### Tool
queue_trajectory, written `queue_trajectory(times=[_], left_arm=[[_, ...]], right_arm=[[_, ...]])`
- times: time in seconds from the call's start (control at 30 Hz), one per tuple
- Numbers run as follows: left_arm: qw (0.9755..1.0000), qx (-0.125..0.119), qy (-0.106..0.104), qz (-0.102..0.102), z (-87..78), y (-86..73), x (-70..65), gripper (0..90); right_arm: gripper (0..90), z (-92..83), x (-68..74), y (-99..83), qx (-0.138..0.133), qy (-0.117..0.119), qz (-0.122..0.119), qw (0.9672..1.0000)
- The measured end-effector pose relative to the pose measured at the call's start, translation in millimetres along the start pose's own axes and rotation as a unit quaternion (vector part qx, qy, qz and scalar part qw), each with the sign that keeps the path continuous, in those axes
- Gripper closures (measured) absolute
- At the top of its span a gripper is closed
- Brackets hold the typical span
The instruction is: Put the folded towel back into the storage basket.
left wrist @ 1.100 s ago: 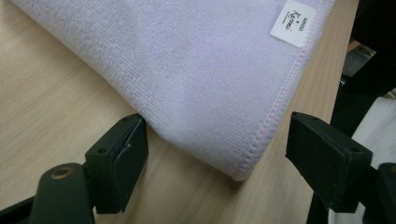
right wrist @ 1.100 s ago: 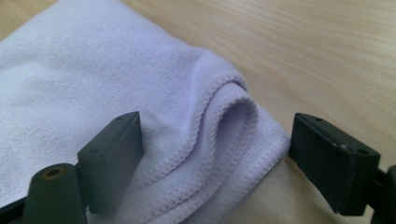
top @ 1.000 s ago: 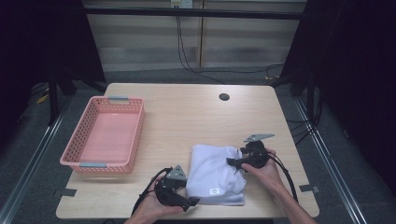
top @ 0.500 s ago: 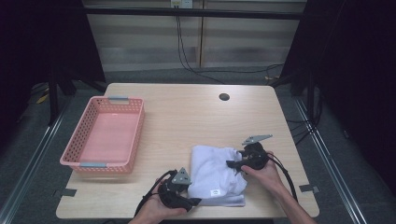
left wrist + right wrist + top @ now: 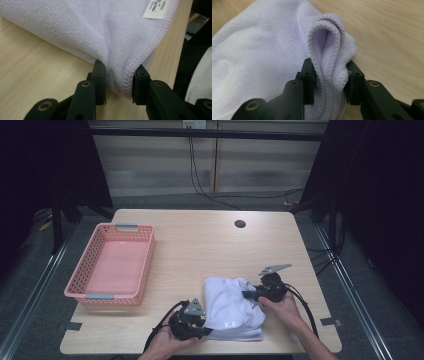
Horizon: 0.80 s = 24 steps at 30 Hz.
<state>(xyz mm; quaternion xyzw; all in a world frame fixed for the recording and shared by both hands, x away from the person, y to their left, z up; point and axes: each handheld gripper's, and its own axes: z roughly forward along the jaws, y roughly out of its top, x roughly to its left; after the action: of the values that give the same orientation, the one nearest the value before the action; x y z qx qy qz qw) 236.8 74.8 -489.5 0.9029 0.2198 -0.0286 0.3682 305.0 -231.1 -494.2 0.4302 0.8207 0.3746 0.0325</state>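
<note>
A white towel [image 5: 230, 305] lies folded and rumpled on the wooden table [image 5: 200, 250] near its front edge, with a small label on its near side. My left gripper [image 5: 206, 330] is at the towel's front left corner. In the left gripper view its jaws have just been closing, and the pads now press the hemmed corner [image 5: 120, 72] from both sides. My right gripper [image 5: 250, 295] is at the towel's right edge. Its jaws have also just been closing and now pinch a bunched fold of the hem [image 5: 329, 75]. A hand holds each gripper.
A pink perforated basket [image 5: 80, 270] stands on the left side of the table with nothing in it. A round cable hole [image 5: 240, 224] is at the back. Black cables [image 5: 307, 312] trail from the grippers toward the front edge.
Both hands and the towel stay where they were. From above no clear shift shows.
</note>
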Motion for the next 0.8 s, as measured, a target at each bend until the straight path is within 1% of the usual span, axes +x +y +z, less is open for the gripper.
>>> queue_trajectory(times=[0.03, 0.1, 0.13, 0.2, 0.27, 0.3, 0.33, 0.37, 0.43, 0.5, 0.57, 0.63, 0.67, 0.7, 0.73, 0.77, 0.8], left_arm=[[1.0, 0.001, 0.0, 0.001, -1.6, 0.6, 0.5, 70.9], [0.9999, -0.005, -0.011, -0.005, -4.1, 1.3, 1.7, 71.7], [0.9998, -0.013, -0.014, -0.01, -5.4, 1.8, 2.8, 71.9], [0.9993, -0.024, -0.017, -0.022, -8.7, 3.0, 3.8, 72.2], [0.9987, -0.035, -0.012, -0.034, -12.3, 5.4, 5.5, 73.1], [0.9985, -0.037, -0.011, -0.04, -14.8, 6.4, 6.9, 73.3], [0.9982, -0.041, -0.016, -0.041, -16.8, 6.7, 8.9, 73.3], [0.9981, -0.044, -0.017, -0.039, -19.0, 7.1, 10.0, 73.2], [0.9978, -0.051, -0.014, -0.039, -23.8, 8.6, 10.6, 73.2], [0.9977, -0.058, -0.012, -0.034, -29.0, 10.4, 11.9, 73.3], [0.9972, -0.065, -0.01, -0.036, -32.1, 11.4, 12.5, 73.4], [0.9968, -0.069, -0.013, -0.037, -36.4, 12.5, 15.1, 73.4], [0.9966, -0.072, -0.011, -0.038, -38.8, 13.4, 16.0, 73.4], [0.9961, -0.077, -0.014, -0.041, -41.3, 14.3, 17.2, 73.4], [0.9953, -0.085, -0.02, -0.041, -44.8, 15.0, 18.9, 73.4], [0.9954, -0.086, -0.021, -0.038, -46.9, 15.7, 20.0, 73.4], [0.9953, -0.087, -0.017, -0.039, -50.5, 17.1, 21.1, 73.4]], right_arm=[[66.1, 0.1, 0.1, 0.7, -0.002, 0.002, 0.002, 1.0], [66.6, -1.0, 0.1, 3.0, 0.0, -0.001, 0.0, 1.0], [66.7, -0.9, -0.3, 4.1, -0.004, 0.002, 0.001, 1.0], [66.9, -2.0, -0.9, 7.1, -0.004, 0.001, 0.0, 1.0], [67.0, -4.7, -1.0, 10.6, -0.01, 0.001, 0.0, 1.0], [67.1, -5.9, -0.9, 12.3, -0.011, 0.002, 0.002, 0.9999], [67.1, -7.4, -1.3, 14.1, -0.012, 0.002, 0.003, 0.9999], [67.1, -8.4, -2.3, 15.8, -0.018, 0.006, 0.005, 0.9998], [67.1, -9.4, -2.8, 19.5, -0.022, 0.009, 0.007, 0.9997], [67.1, -9.8, -2.1, 23.3, -0.029, 0.013, 0.004, 0.9995], [67.1, -10.7, -2.5, 28.5, -0.034, 0.019, 0.003, 0.9992], [67.1, -11.7, -2.5, 33.1, -0.039, 0.021, 0.002, 0.999], [67.1, -12.4, -2.2, 36.0, -0.041, 0.024, 0.003, 0.9989], [67.1, -13.0, -2.4, 38.9, -0.044, 0.025, 0.0, 0.9987], [67.1, -13.7, -2.0, 41.9, -0.048, 0.028, 0.002, 0.9984], [67.1, -15.0, -2.1, 45.3, -0.056, 0.038, 0.006, 0.9977], [67.1, -15.8, -2.0, 47.5, -0.058, 0.042, 0.007, 0.9974]])
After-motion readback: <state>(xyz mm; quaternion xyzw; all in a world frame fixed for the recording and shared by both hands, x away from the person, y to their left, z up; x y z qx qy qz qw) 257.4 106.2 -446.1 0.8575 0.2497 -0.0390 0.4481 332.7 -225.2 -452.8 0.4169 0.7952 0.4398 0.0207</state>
